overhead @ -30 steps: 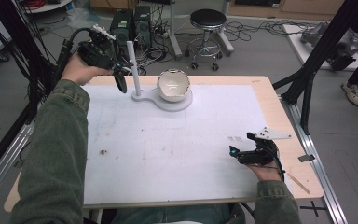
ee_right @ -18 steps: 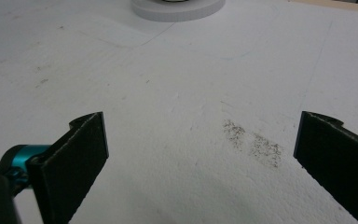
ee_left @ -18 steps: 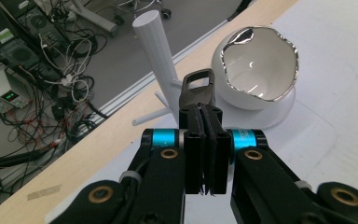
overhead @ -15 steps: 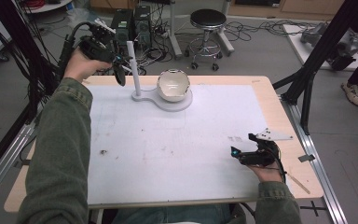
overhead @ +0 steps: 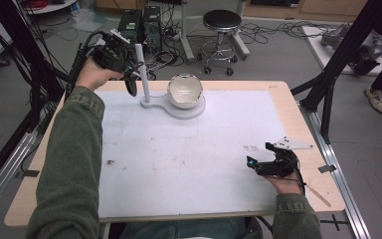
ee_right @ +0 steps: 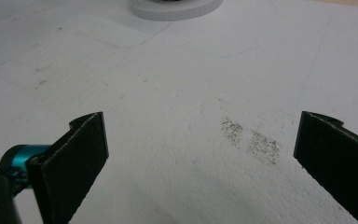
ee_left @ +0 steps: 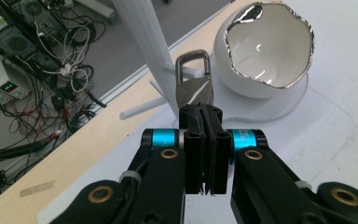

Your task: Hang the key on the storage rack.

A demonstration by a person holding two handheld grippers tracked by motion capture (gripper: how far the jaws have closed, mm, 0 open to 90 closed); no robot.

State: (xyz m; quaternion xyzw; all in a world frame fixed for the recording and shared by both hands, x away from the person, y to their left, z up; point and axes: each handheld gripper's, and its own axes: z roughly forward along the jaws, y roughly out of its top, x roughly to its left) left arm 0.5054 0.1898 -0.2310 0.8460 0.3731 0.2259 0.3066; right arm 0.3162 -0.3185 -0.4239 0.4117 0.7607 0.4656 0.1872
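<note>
While my left claw (ee_left: 204, 154), clamped on a small metal padlock (ee_left: 195, 88), has edged in beside the white peg stand (overhead: 144, 74), I judge hanging is close; right claw (ee_right: 200, 154) rests wide on the counter (overhead: 189, 164).

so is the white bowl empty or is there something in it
Empty. The left gripper view looks into the white bowl and shows bare glossy inside walls; the high view shows a bare interior too.
</note>
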